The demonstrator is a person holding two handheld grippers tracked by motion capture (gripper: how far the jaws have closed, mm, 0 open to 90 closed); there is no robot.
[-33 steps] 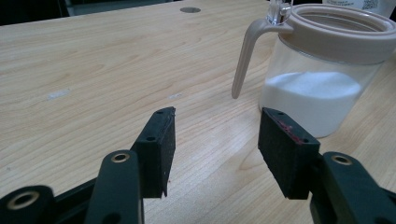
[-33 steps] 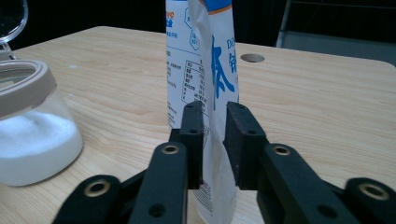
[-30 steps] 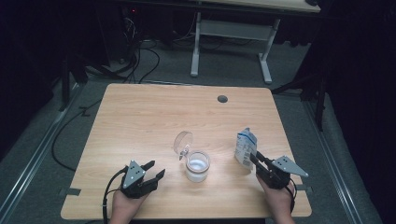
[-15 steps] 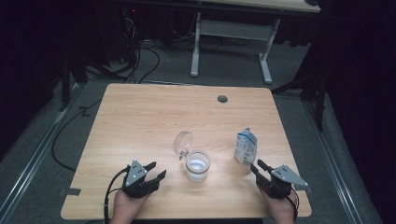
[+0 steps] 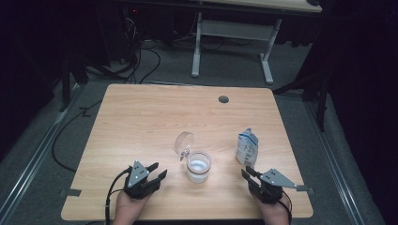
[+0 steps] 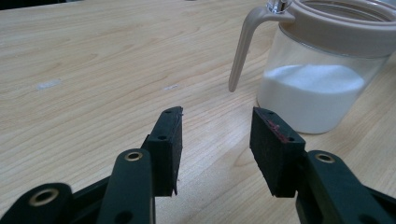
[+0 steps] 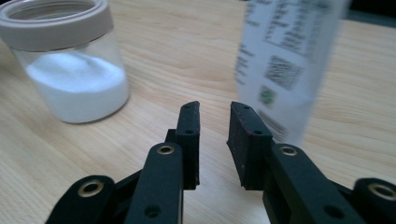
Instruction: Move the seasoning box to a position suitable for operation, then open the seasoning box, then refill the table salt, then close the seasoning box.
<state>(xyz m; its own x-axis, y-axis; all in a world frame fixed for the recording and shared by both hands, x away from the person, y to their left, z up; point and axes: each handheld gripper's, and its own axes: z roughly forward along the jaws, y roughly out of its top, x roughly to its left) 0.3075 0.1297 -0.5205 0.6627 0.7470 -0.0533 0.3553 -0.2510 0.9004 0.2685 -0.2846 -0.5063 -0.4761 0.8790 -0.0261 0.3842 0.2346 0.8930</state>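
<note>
Left gripper [image 5: 157, 172] sits at table's [image 5: 141, 122] 7 o'clock, near edge, held in person's left hand [image 5: 127, 206]. Jaws apart w/ nothing btwn them; they have just been closing a bit. In left gripper view the pads [image 6: 169, 140] frame bare wood, jar at their 1 o'clock, not touching.

Jar [image 5: 197, 166] stands just below table centre, roughly btwn the two grippers, nearer the left one. Clear glass, short and round, beige collar round the mouth [image 6: 336, 28], white powder [image 6: 310, 93] filling approx. the lower half. Long axis vertical, mouth up. Clear round lid [image 5: 184, 142] is flipped open on its hinge and stands at jar's 11 o'clock. Thin beige lever [image 6: 243, 46] hangs down from the collar on the hinge side.

Pouch [image 5: 247, 146] at jar's 2 o'clock, well apart from it. White and pale blue, printed text and a QR block on the face [image 7: 285, 70]. Stands upright, long axis vertical, top edge leaning slightly. Print too blurred to read.

Right gripper [image 5: 248, 176] at table's 5 o'clock, in person's right hand [image 5: 274, 211], just below the pouch. Jaws parted by a narrow gap, empty; just been closing after a brief widening. In right gripper view pouch stands just beyond at 1 o'clock, jar [image 7: 70, 65] at 10 o'clock. Can't tell if the right-hand pad touches the pouch.
</note>
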